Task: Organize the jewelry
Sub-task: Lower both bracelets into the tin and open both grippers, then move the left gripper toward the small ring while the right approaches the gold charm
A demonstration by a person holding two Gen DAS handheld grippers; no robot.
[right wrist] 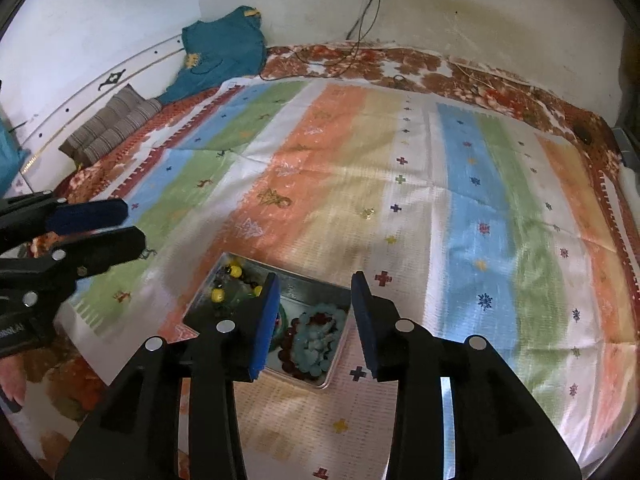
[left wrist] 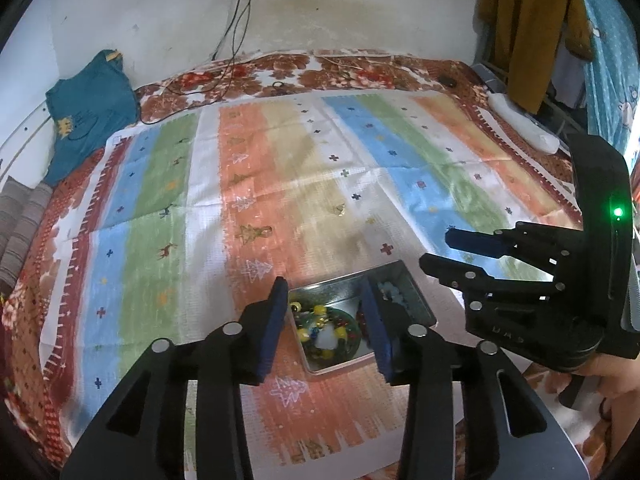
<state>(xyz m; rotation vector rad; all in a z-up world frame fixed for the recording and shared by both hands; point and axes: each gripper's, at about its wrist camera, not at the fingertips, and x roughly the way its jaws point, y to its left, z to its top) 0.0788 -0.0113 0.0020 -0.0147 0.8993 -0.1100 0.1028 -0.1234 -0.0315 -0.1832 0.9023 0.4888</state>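
Observation:
A shallow metal tray [left wrist: 338, 284] [right wrist: 308, 286] lies on the striped cloth. It holds a green beaded piece with yellow beads [left wrist: 326, 330] [right wrist: 224, 294], a pale blue piece [right wrist: 320, 344] and dark red beads [right wrist: 289, 344]. My left gripper [left wrist: 326, 332] is open and empty, just above the tray, its jaws on either side of the green piece. My right gripper [right wrist: 314, 322] is open and empty above the tray's pale blue side. It also shows in the left wrist view [left wrist: 440, 248], and the left one in the right wrist view [right wrist: 128, 224].
The striped cloth [left wrist: 280, 184] covers a bed with a floral blanket [left wrist: 248, 76]. A teal garment [left wrist: 88, 112] and a striped cushion [right wrist: 108, 124] lie at the left. Cables [left wrist: 236, 28] hang from a wall socket. A white object [left wrist: 524, 128] lies at the right edge.

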